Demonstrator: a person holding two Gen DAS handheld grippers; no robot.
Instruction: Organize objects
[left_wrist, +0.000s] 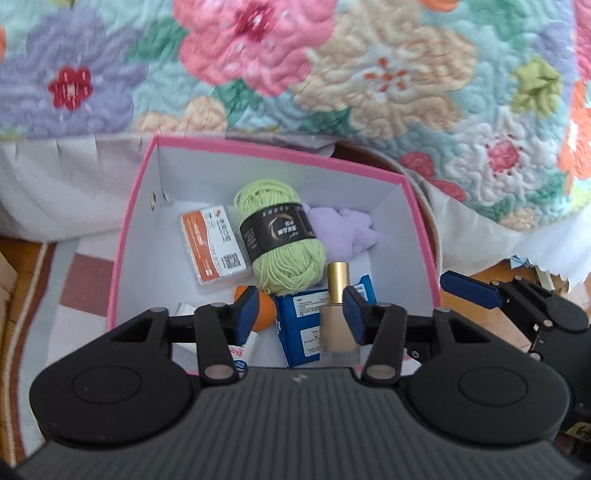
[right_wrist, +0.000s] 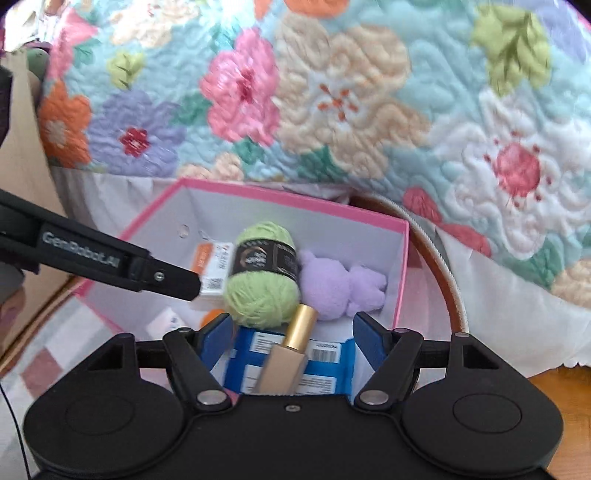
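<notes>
A pink box (left_wrist: 125, 221) with white inner walls holds a green yarn ball (left_wrist: 280, 236), a purple plush toy (left_wrist: 343, 229), an orange-and-white packet (left_wrist: 214, 243), an orange ball (left_wrist: 264, 312), a blue packet (left_wrist: 303, 328) and a gold-capped foundation bottle (left_wrist: 338, 317) lying on the blue packet. My left gripper (left_wrist: 301, 314) is open above the box's near edge, empty. My right gripper (right_wrist: 293, 339) is open and empty over the bottle (right_wrist: 291, 354) and blue packet (right_wrist: 325, 365). The yarn (right_wrist: 262, 284), plush (right_wrist: 332, 284) and box (right_wrist: 402, 273) also show there.
A floral quilt (left_wrist: 332, 74) hangs over the bed behind the box. A patterned rug (left_wrist: 74, 295) lies under it. The right gripper's finger (left_wrist: 469, 290) shows at right in the left wrist view; the left gripper's arm (right_wrist: 92, 258) crosses the right wrist view.
</notes>
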